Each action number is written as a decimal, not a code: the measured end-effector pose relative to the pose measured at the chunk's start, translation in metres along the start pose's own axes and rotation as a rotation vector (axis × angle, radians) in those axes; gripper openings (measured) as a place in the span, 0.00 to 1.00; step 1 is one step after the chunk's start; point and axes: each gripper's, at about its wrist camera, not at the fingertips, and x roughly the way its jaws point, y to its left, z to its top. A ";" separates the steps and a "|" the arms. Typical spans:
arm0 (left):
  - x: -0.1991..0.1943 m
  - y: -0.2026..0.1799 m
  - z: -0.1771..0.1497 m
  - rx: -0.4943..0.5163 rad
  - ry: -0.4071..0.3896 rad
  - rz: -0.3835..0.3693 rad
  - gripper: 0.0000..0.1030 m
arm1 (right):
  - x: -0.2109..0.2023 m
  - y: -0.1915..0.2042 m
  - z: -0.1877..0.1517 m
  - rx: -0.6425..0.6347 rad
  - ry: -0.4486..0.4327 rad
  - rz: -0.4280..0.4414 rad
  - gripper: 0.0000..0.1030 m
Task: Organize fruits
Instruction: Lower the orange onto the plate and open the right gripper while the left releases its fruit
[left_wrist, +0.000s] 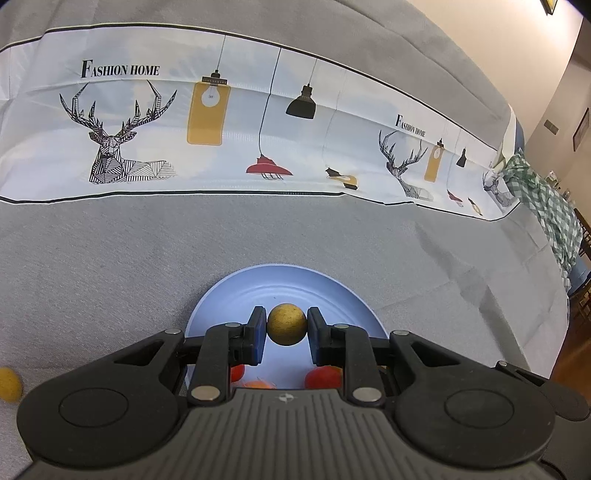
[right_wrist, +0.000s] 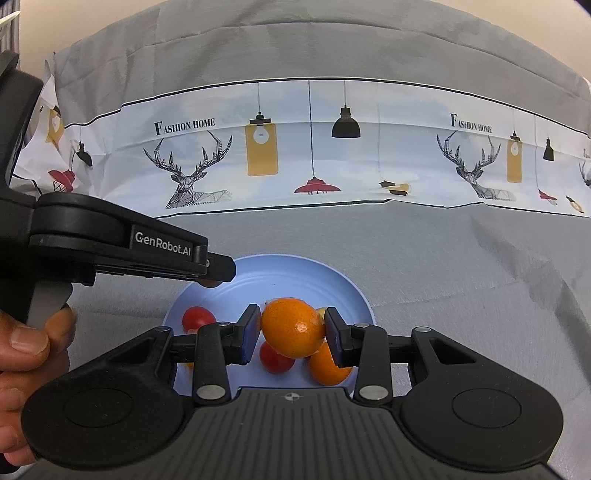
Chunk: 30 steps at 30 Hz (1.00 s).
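A pale blue plate (left_wrist: 295, 284) lies on the grey cloth. In the left wrist view my left gripper (left_wrist: 287, 328) is shut on a small round yellow-brown fruit (left_wrist: 287, 324) above the plate. Red fruits (left_wrist: 323, 377) show under the fingers. In the right wrist view my right gripper (right_wrist: 291, 328) is shut on an orange (right_wrist: 291, 326) over the same plate (right_wrist: 332, 284). Below it lie a second orange (right_wrist: 327, 367) and two red tomatoes (right_wrist: 197, 317) (right_wrist: 275, 358). The left gripper (right_wrist: 218, 269) reaches in from the left over the plate's far rim, held by a hand (right_wrist: 26, 343).
A white printed strip (left_wrist: 221, 129) with deer and lamps crosses the grey cloth behind the plate. Another yellow fruit (left_wrist: 9, 384) lies on the cloth at the far left. A green checked cloth (left_wrist: 546, 206) hangs at the right edge.
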 end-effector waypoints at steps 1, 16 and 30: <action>0.000 0.000 0.000 -0.001 0.000 0.000 0.25 | 0.000 0.000 0.000 -0.002 0.000 -0.001 0.38; 0.001 0.000 -0.001 0.000 0.009 -0.006 0.25 | 0.000 0.004 0.001 -0.019 0.001 -0.003 0.39; 0.000 0.001 -0.002 -0.002 0.013 -0.012 0.26 | -0.002 0.005 0.000 -0.021 -0.013 -0.033 0.50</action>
